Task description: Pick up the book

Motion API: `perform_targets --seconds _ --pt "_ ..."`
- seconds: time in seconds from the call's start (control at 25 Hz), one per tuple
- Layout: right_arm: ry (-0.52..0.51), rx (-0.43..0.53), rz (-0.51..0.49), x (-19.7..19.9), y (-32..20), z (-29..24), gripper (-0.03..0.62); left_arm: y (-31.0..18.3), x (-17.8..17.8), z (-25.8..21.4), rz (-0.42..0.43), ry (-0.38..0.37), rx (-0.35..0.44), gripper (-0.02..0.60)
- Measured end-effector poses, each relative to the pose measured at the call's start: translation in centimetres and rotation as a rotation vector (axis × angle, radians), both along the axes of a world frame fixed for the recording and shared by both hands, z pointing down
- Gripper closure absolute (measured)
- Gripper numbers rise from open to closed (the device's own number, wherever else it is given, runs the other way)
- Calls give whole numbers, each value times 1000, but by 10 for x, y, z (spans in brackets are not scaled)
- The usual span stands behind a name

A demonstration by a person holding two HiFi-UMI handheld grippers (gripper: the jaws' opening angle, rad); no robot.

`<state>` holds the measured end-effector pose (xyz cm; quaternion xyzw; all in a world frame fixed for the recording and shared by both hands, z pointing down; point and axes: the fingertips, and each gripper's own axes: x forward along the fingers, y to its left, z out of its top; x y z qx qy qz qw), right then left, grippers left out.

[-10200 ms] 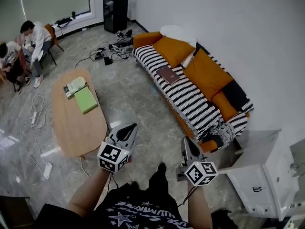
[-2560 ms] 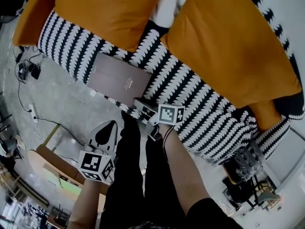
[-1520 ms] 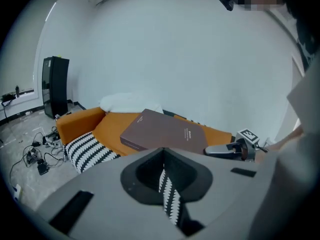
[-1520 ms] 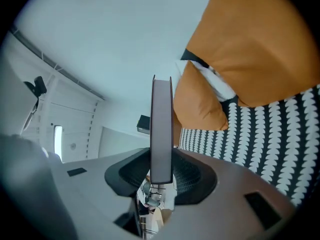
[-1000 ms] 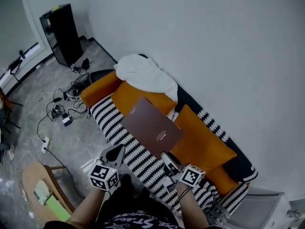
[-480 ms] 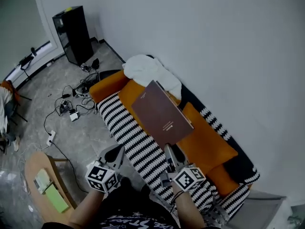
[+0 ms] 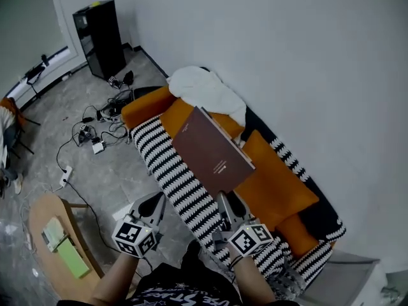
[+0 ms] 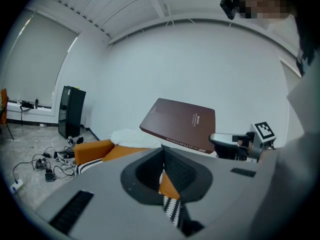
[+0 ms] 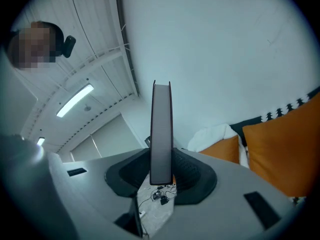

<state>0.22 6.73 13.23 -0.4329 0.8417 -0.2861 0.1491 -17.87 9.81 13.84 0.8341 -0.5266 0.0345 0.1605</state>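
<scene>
Book [image 7: 213,152]: brown hardcover, held in the air at the centre of the head view, above the striped sofa [image 7: 167,161] and its orange cushions [image 7: 280,190], touching neither.
Right gripper [image 7: 227,201]: fingers are closed on the book's lower edge. In the right gripper view the book [image 9: 161,129] is seen edge-on and upright, pressed from both sides.
Left gripper [image 7: 153,204]: shown lower left of centre, fingers brought together with nothing between them. In its own view the book [image 8: 180,125] appears above and to the right, apart from it.
Surroundings: a white cloth [image 7: 204,88] lies at the sofa's upper end. A wooden bench [image 7: 41,225] sits in the lower left corner, well apart.
Step in hand: the pick-up is judged essentially complete, the book being clear of the sofa.
Next move: a steady hold is called for. Since the book is clamped at one edge only, it could swing or slip if turned quickly, so support from the left gripper may be wanted.
</scene>
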Motion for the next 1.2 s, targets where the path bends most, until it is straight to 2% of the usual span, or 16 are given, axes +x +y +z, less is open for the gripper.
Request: perform_targets --seconds 0.32,0.48,0.68,0.96,1.2 --pt "-182 -94 -70 -53 76 6 454 83 -51 12 -53 7 -23 575" --pt "-224 -79 -86 -80 125 -3 454 138 -82 5 -88 -1 -6 575" --pt "-207 -8 -112 -106 188 -30 454 205 -106 -10 -105 -7 23 575" --pt "-270 31 -91 -116 271 -56 454 276 -113 -25 -67 -1 61 575" --pt "-238 67 -55 -106 322 -62 454 313 -100 -33 -9 5 91 575"
